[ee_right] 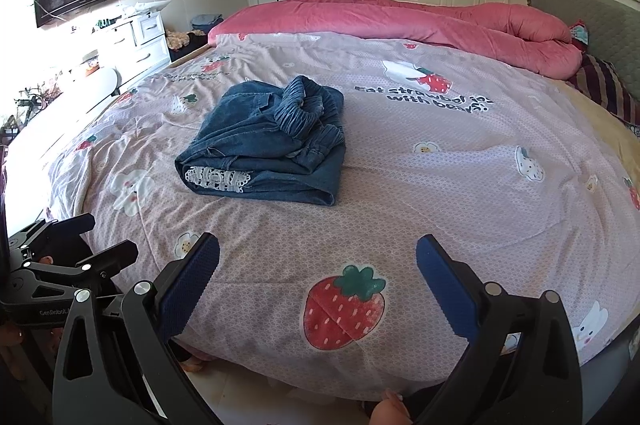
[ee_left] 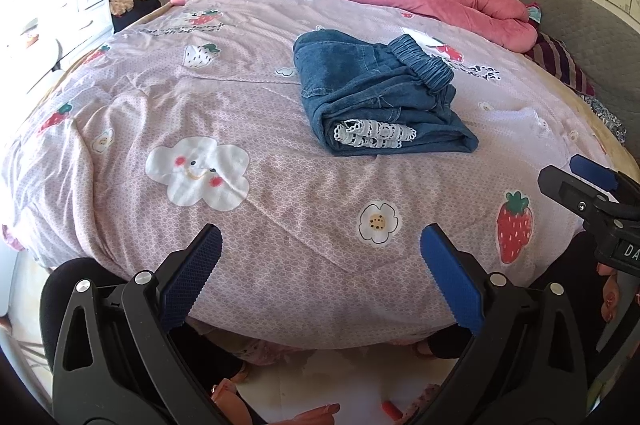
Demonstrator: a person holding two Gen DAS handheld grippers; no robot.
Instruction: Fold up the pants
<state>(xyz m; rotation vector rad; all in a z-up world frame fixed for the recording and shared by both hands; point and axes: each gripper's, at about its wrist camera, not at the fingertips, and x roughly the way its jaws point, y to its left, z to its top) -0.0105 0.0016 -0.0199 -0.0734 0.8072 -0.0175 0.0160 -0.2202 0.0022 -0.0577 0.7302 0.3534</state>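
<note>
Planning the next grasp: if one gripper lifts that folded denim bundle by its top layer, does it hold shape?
Probably not. The folded jeans are soft stacked layers, so lifting one would likely unfold the rest. The elastic waistband sits loosely bunched on top and may flop. Pushed, the jeans would likely drag and wrinkle the bedspread rather than slide.

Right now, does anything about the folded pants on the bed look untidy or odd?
Slightly. The denim pants are folded, but the elastic waistband bunches up on top and white lace trim pokes from the near fold. Both grippers are open, away from them.
</note>
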